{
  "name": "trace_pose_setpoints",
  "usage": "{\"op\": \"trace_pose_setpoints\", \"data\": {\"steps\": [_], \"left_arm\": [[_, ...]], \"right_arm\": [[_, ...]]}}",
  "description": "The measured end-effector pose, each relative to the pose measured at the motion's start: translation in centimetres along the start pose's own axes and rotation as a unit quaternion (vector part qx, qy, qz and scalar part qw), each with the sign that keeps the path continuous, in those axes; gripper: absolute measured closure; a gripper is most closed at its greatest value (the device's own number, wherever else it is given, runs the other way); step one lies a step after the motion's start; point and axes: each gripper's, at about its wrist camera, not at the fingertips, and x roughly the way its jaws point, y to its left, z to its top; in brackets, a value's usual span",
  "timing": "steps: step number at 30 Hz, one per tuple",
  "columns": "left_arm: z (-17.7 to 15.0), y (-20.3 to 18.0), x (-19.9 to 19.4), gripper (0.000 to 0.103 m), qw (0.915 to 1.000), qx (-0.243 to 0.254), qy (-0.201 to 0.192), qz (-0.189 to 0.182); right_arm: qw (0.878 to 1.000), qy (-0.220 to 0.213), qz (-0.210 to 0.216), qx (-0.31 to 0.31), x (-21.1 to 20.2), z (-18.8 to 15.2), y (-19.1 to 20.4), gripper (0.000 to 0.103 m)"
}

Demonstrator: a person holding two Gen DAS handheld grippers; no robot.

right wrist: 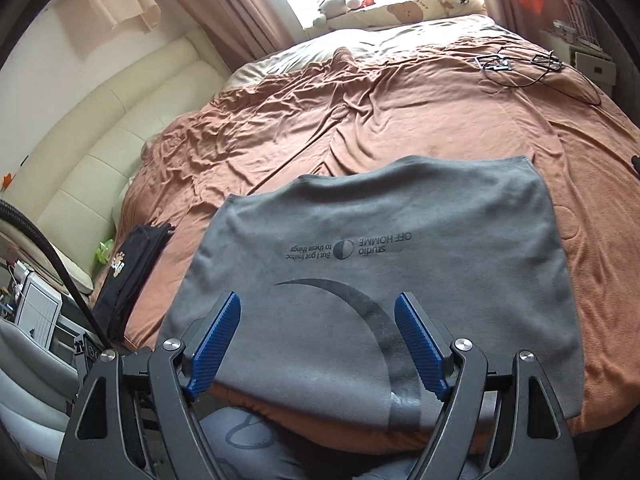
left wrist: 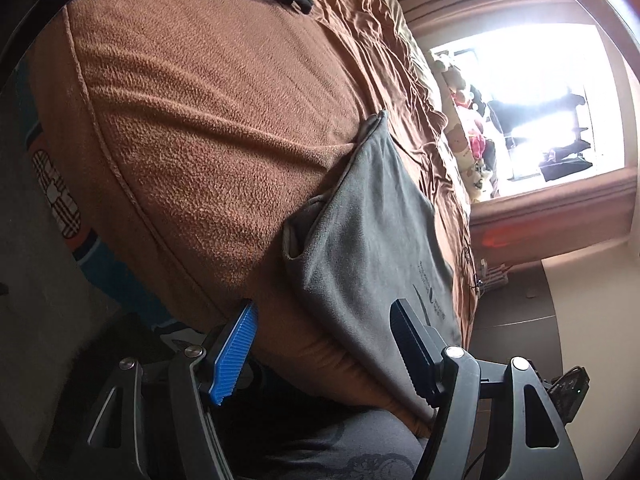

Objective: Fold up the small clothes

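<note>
- Grey t-shirt is lying on the brown blanket at the near edge of the bed, already folded into a rough rectangle, print side up, with its near hem hanging a bit over the edge toward me.
- Both tongs are wide open and holding nothing. My right tongs hover just above the near hem, over the crescent print. My left tongs come in from the shirt's side, rolled sideways, near its corner.
- My guess is the next step is pinching the near hem at two spots and carrying it over to the far edge. I'd grab both layers, keep the two tongs level, and lay it down slowly so it doesn't bunch.
- Room-wise: lots of open blanket beyond the shirt. A black garment sits off to the left near the bed's edge, and the cables are far back on the right, well apart from the fold path.
</note>
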Motion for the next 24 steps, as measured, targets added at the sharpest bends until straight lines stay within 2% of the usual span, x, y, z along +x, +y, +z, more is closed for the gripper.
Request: {"op": "trace_pose_setpoints", "data": {"steps": [4,15,17,22,24], "left_arm": [[0.1,0.3,0.4,0.033,0.9999,-0.007,-0.001,-0.007],[0.7,-0.1,1.3,0.033,0.9992,-0.025,-0.003,-0.032],[0.9,-0.2,1.6,0.033,0.9992,-0.026,-0.008,-0.031],[1.3,0.3,2.7,0.034,0.9967,-0.046,-0.030,-0.060],[1.3,0.4,2.7,0.039,0.9963,-0.043,-0.042,-0.061]], "right_arm": [[1.000,0.015,-0.006,-0.005,1.7,-0.1,0.3,0.025],[0.998,0.054,0.019,0.004,5.1,0.6,-0.6,0.025],[0.998,0.057,0.022,0.007,5.6,0.8,-0.8,0.025],[0.997,0.064,0.031,0.013,6.7,0.8,-1.1,0.025],[0.997,0.066,0.035,0.008,7.1,0.8,-0.9,0.025]]}}
